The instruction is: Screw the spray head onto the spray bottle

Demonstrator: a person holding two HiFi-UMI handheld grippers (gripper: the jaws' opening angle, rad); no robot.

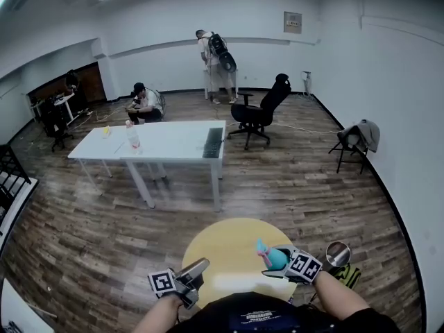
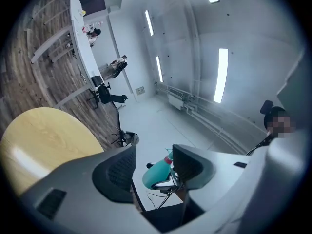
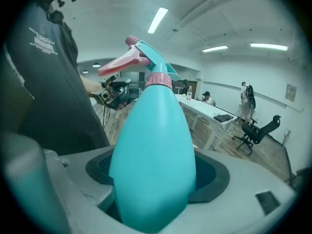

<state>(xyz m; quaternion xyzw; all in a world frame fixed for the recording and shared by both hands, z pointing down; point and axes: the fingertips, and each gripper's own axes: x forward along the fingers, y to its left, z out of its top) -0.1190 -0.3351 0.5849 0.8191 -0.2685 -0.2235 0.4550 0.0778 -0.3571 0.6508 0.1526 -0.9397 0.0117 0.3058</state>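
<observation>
Holds the spray bottle (image 3: 153,150) in the right gripper (image 3: 156,189), fingers (image 3: 214,177) clamped on either side of its teal belly. Hangs it over the right part of the round yellow desk (image 1: 222,248), lifted clear as far as the head view shows. Shows the spray head (image 3: 139,57) already seated on the neck, pink collar (image 3: 158,79) down against the shoulder, trigger aimed toward the person's shirt (image 3: 44,72). Looks like the tail end of the screwing step; cannot tell whether the collar is fully tight. Has the left gripper (image 2: 153,167) empty, fingers (image 2: 114,172) spread with only air between them, bottle in sight beyond and well apart.

Calls next, probably, for bringing the left gripper across to the collar, pinching it squarely and twisting while the right one holds the body firm. Otherwise calls for standing the bottle upright on the desk. Needs care with the smooth tapered body, likely to spin or slip in the grip under torque.

Leaves plenty of room: bare desk top under both grippers, open wood floor (image 1: 298,186) beyond, long white desk (image 1: 173,141) and office chair (image 1: 258,113) well off. Worth minding only the desk's near rim, the shirt close behind, and a small round metal thing (image 1: 338,254) just right of the right gripper.
</observation>
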